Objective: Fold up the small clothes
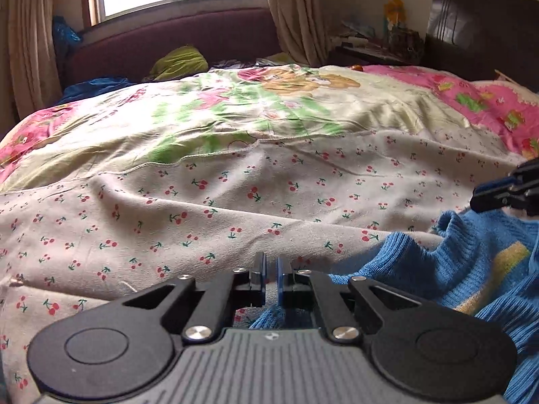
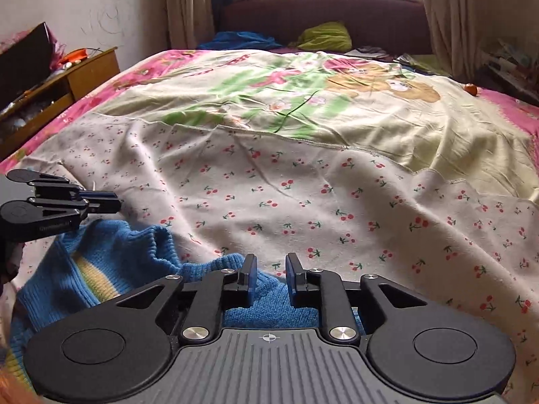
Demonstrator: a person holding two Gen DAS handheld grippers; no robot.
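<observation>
A blue knitted sweater [image 1: 471,269] with a yellow stripe lies rumpled on a white cherry-print cloth [image 1: 202,208] spread over the bed. My left gripper [image 1: 271,271] is shut at the sweater's left edge, with nothing visible between its pads. The right wrist view shows the left gripper [image 2: 114,200] just above the raised collar of the sweater [image 2: 111,256]. My right gripper [image 2: 271,269] has a clear gap between its fingers. Blue knit lies under and behind that gap, and the pads do not visibly press it. In the left wrist view the right gripper [image 1: 478,198] is at the far right, above the sweater.
The cherry-print cloth [image 2: 303,202] overlaps a floral bed cover [image 2: 337,107]. A wooden nightstand [image 2: 77,77] stands left of the bed. A green bundle [image 2: 323,37] and blue cloth lie by the maroon bench under the window. A small orange object [image 2: 470,88] rests far right.
</observation>
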